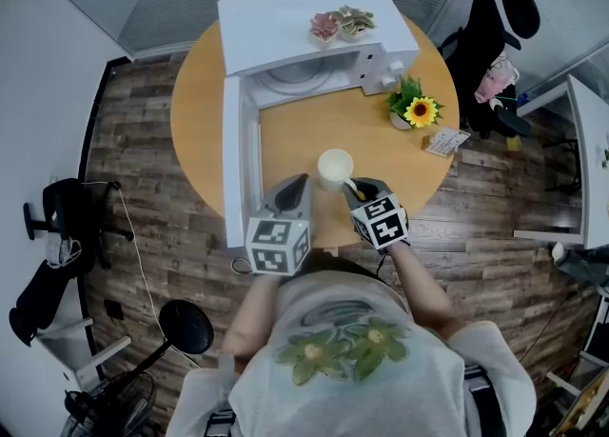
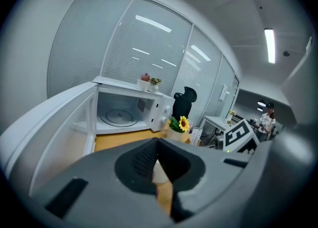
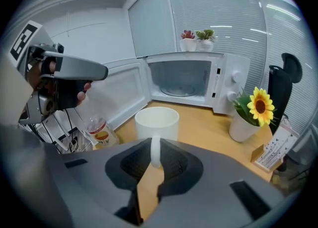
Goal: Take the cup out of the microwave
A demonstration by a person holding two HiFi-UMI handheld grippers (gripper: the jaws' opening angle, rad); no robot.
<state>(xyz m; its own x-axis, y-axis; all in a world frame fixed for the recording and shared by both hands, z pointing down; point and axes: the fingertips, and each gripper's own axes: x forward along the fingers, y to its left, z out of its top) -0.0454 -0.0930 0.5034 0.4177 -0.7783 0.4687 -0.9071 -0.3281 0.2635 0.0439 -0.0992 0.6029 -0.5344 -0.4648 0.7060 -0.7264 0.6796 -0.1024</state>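
A white cup (image 1: pixel 335 168) is over the round wooden table (image 1: pixel 381 154), in front of the open white microwave (image 1: pixel 314 35). My right gripper (image 1: pixel 354 188) is shut on the cup's handle; in the right gripper view that handle (image 3: pixel 155 150) stands pinched between the jaws of the right gripper (image 3: pixel 154 147), with the cup's body (image 3: pixel 156 122) just beyond. The jaws hide the cup's base, so whether it rests on the table is unclear. My left gripper (image 1: pixel 297 188) is just left of the cup, beside the swung-out door (image 1: pixel 240 159), its tips together and holding nothing. The microwave's cavity (image 2: pixel 119 115) shows only the glass turntable.
A potted sunflower (image 1: pixel 414 111) and a small card stand (image 1: pixel 445 143) sit on the table's right side. Two little plants (image 1: pixel 341 24) stand on the microwave's top. A plastic bottle (image 3: pixel 99 130) lies low beside the door. An office chair (image 1: pixel 500 35) and a fan (image 1: pixel 186 326) stand on the floor.
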